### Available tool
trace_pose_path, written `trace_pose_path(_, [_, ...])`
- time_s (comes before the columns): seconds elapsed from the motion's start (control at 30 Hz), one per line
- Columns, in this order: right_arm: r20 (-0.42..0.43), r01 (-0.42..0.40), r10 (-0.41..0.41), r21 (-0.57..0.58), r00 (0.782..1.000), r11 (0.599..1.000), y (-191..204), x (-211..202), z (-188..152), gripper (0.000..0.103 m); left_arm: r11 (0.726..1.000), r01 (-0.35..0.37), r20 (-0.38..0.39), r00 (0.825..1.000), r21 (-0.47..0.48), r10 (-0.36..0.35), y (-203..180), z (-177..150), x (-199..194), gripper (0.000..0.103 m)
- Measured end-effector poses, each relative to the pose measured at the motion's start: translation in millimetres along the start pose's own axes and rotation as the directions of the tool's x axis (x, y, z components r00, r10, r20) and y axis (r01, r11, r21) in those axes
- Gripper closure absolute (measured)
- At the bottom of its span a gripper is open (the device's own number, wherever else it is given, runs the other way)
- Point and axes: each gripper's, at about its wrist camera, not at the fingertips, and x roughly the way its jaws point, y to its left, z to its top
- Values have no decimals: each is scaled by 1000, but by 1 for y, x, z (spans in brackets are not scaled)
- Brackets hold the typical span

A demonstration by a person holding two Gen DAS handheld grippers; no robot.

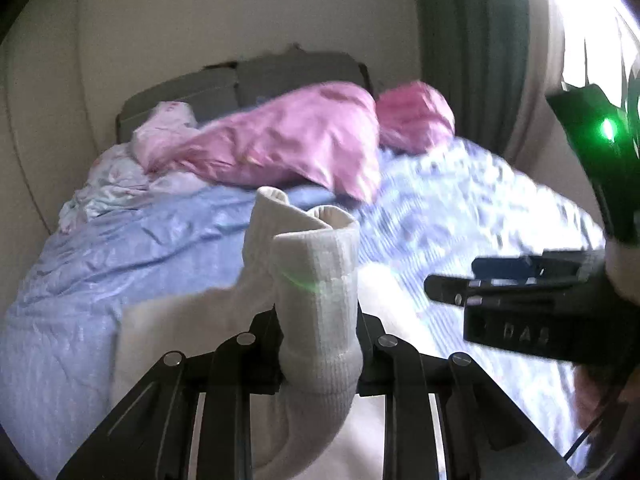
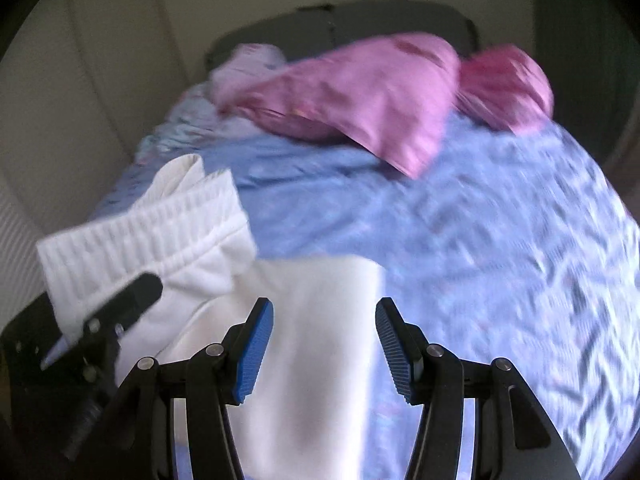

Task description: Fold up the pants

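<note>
White pants (image 2: 320,340) lie on the blue bedspread (image 2: 500,240). My left gripper (image 1: 320,344) is shut on the ribbed waistband (image 1: 316,280) of the pants and holds it lifted off the bed; the fabric hides its fingertips. In the right wrist view the lifted waistband (image 2: 152,236) shows at the left with the left gripper (image 2: 120,312) under it. My right gripper (image 2: 324,344) is open and empty, its blue pads (image 2: 256,348) hanging above the flat part of the pants. It also appears at the right of the left wrist view (image 1: 452,288).
Pink pillows (image 1: 288,140) and a crumpled pale floral sheet (image 1: 116,180) lie at the head of the bed by a grey headboard (image 1: 240,84). A wall runs along the left side. A green curtain (image 1: 472,40) and bright window are at the right.
</note>
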Motion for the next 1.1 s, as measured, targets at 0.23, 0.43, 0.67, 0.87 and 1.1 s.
trace_pose_path(0.23, [-70,32,-26,75,997,997,-55,18,-34,48,996,17,-83,997,90,-10,-44,-32,28,75])
trace_pose_path(0.43, [-99,40,-27,130,995,991,-72,25,-55,48,985,76,-114,992,153,-59,-67,-41,14,38])
trace_pose_path(0.67, [-24,16,-13,124,1000,992,-64,-9,-51,48,982,59,38,997,178,-67,-25,-40,-64,24])
trace_pose_path(0.87, [42,-102,101,14,994,995,-23,-27,-38,48,986,-124,61,991,111,118,58,-72,-87,21])
trace_pose_path(1.1, [-6,-117,117,-55,993,992,17,6,-38,48,983,-167,-73,984,-73,162,129,-126,-72,21])
